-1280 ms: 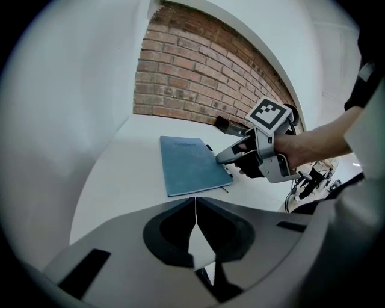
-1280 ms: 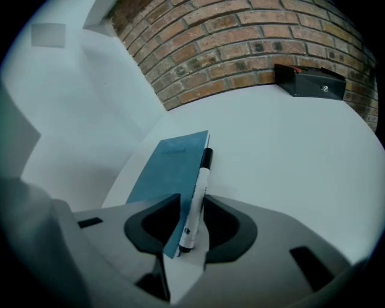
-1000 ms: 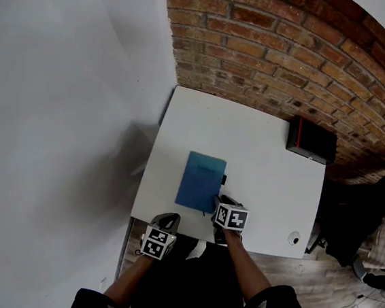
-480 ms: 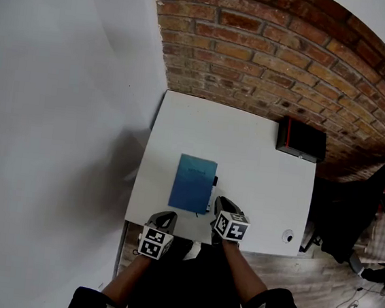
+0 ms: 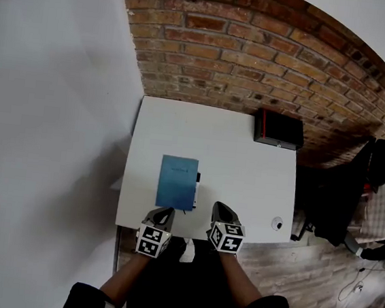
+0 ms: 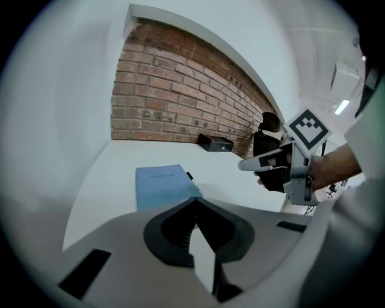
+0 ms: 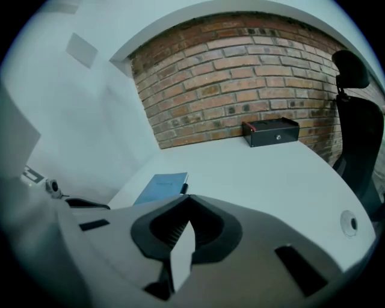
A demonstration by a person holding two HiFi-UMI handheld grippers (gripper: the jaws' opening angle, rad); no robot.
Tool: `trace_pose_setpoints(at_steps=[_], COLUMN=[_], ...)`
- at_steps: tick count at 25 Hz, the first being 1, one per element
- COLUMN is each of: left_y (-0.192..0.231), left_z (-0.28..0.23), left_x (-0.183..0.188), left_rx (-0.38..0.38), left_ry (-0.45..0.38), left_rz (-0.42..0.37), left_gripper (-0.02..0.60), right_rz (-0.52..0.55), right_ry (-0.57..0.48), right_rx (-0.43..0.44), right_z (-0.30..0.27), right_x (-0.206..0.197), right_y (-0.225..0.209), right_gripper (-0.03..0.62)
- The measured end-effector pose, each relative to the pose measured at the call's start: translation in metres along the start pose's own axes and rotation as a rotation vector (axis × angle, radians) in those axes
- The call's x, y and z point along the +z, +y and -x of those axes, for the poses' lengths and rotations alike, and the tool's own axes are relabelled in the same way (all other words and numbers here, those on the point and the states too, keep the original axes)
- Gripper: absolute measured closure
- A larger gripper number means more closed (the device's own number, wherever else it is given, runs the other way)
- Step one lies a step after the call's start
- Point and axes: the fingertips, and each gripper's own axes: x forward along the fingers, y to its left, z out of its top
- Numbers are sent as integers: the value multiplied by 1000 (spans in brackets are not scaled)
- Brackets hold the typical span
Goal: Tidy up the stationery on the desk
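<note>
Jaws of the right gripper were just brought together, empty, as on the left gripper; the notebook is left ahead, seemingly tidied.

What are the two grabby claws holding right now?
Nothing. The left gripper is shut and empty; the right gripper has just closed its jaws on nothing.

A plain blue notebook is lying on a white desk, a black box is showing a red stripe against the red-brown brick wall, and the grey left gripper and right gripper are wearing black-and-white square markers.
</note>
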Motion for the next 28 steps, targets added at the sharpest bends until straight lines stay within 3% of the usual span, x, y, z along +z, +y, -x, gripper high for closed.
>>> trace_pose_setpoints(at_steps=[13, 28], left_y=[-44, -113], left_z=[33, 123], left_x=[25, 35], left_rx=[23, 86], left_ry=[-80, -222], left_rz=[-40, -107], left_gripper=[568, 568], right_rz=[173, 288], right_ry=[-162, -255], right_rx=[31, 95], right_z=[83, 190], right_x=[25, -8], right_y=[13, 25], right_gripper=[572, 572])
